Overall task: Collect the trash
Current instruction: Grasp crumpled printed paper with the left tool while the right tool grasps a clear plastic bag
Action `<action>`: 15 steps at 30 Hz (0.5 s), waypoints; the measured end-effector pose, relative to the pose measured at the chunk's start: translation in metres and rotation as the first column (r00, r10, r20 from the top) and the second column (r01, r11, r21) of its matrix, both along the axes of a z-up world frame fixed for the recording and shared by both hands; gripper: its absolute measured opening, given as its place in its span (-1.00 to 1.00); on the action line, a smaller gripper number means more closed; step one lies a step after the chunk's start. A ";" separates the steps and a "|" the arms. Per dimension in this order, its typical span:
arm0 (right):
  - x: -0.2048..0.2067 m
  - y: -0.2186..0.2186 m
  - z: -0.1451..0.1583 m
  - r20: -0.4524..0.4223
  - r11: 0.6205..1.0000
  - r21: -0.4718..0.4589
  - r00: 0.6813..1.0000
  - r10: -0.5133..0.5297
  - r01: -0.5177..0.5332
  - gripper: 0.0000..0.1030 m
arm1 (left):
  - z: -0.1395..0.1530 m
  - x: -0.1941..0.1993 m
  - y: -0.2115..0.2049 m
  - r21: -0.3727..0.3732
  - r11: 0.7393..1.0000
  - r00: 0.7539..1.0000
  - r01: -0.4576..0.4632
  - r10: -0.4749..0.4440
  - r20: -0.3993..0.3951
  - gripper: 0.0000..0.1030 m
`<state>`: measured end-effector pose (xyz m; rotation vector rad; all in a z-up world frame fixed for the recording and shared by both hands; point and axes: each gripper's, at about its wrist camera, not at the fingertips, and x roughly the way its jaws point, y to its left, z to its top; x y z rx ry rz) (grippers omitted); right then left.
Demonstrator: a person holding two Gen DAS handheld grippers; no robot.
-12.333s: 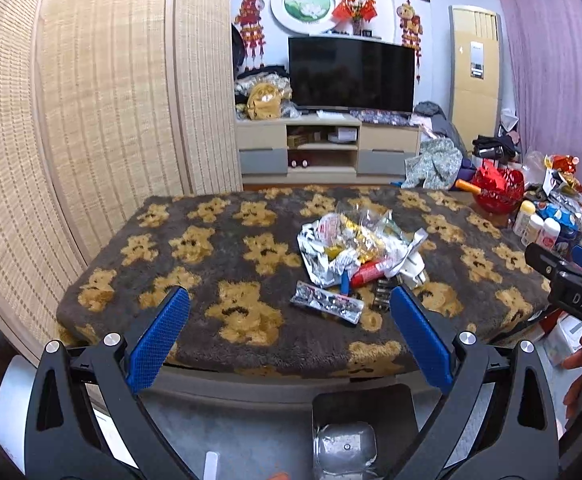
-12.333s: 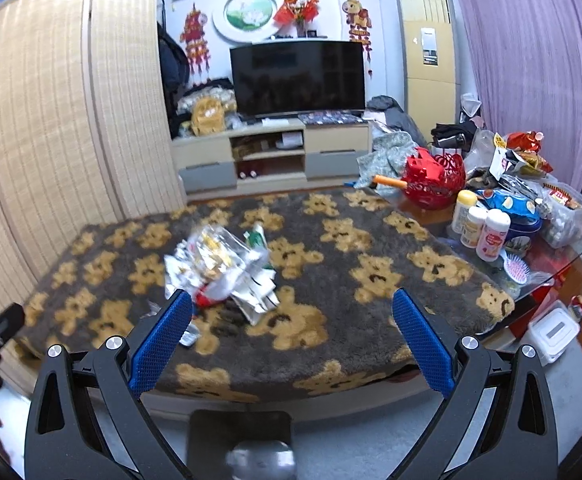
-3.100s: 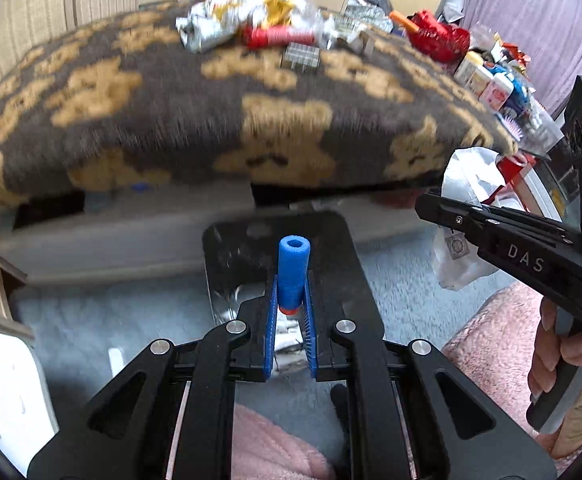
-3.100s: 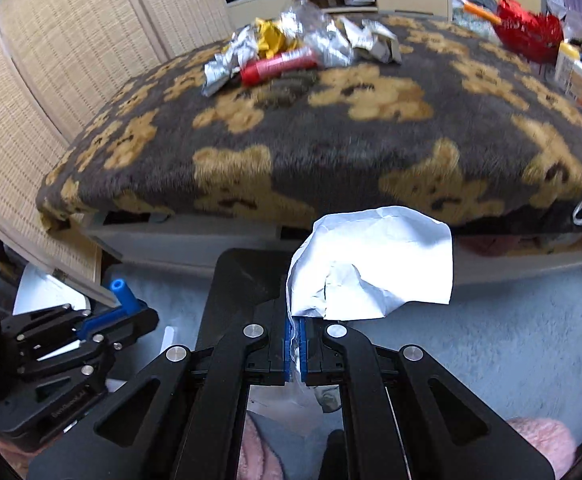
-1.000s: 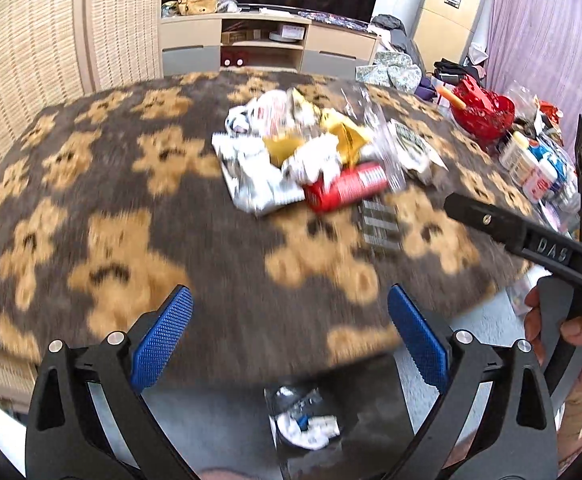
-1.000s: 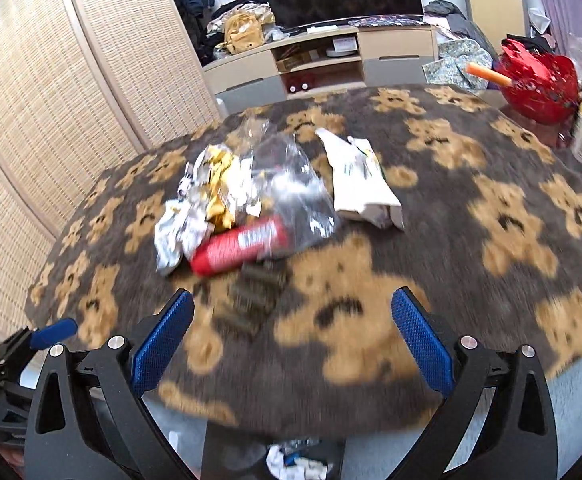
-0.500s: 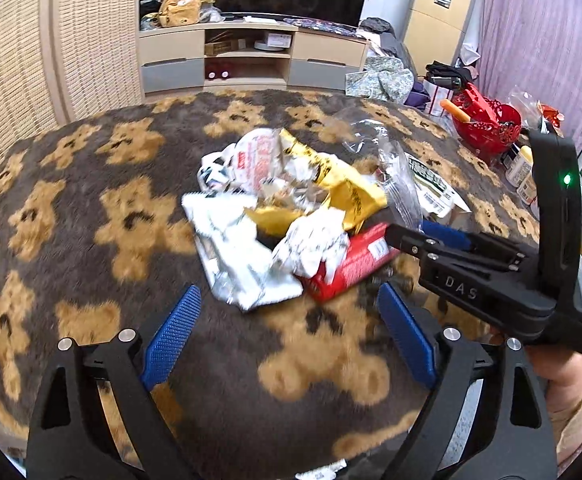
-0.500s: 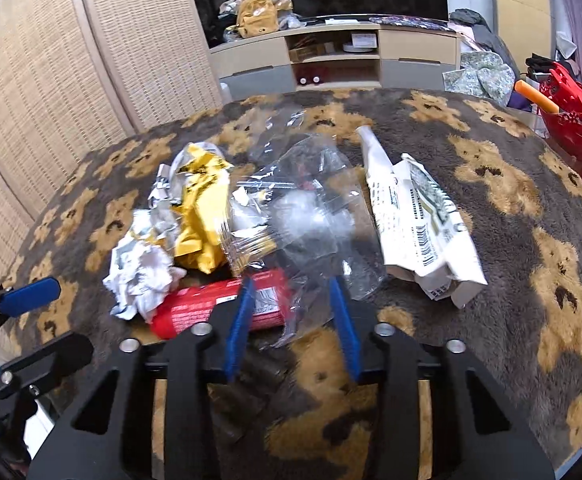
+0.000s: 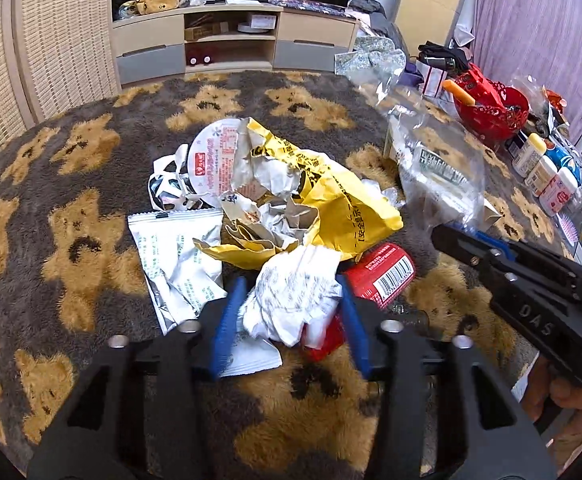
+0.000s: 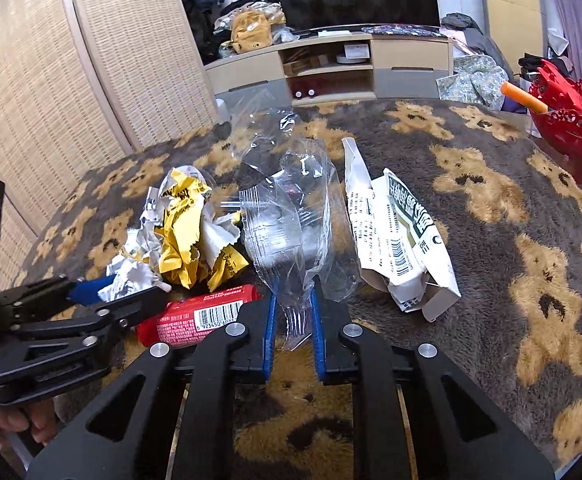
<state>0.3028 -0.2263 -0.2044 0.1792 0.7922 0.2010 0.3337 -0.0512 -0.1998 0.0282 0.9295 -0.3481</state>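
— On the bear-patterned blanket (image 9: 91, 184), where is the trash seen?

— A heap is seen around the red can (image 9: 383, 276), which is lying on its side on the blanket-covered tabletop. Just behind the can, a yellow wrapper (image 9: 343, 204) is crumpled over brown paper. A silver sachet (image 9: 179, 256) is laid flat to the left of the can, and a round foil lid (image 9: 215, 156) is propped further back. A printed white pouch (image 10: 399, 240) is found to the right of the can, well apart from it.

— How is the left hand-held gripper (image 9: 289, 300) set?

— Its blue pads (image 9: 227, 320) are brought partway together on either side of a crumpled white paper (image 9: 291, 292), which is lying against the can's left end. Whether the paper is actually pinched cannot be told; a gap is seen on the left side.

— And the right hand-held gripper (image 10: 293, 316)?

— It is placed just right of the can. Its fingers are drawn close, with the lower edge of a clear plastic bag (image 10: 287, 216) caught between them; the bag is stood up behind the can's right end. Firm contact cannot be confirmed, since a narrow gap is visible.

— What else is seen?

— A red basket (image 9: 491, 108) and some small white bottles (image 9: 543, 168) are set far right of the can, past the blanket's edge.
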 end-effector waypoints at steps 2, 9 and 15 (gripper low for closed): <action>-0.001 -0.001 0.003 0.007 1.000 0.005 1.000 -0.003 0.003 -0.68 | 0.001 -0.002 -0.001 0.012 1.000 1.000 -0.002 0.002 0.011 -0.44; -0.012 -0.004 0.025 0.046 1.000 0.013 0.999 -0.006 0.005 -0.68 | 0.026 -0.017 0.001 0.012 1.000 0.998 -0.013 0.012 0.067 -0.64; -0.037 -0.006 0.062 0.111 1.000 0.020 0.994 -0.007 0.004 -0.69 | 0.070 -0.048 0.002 0.014 1.000 0.990 -0.025 0.023 0.142 -0.72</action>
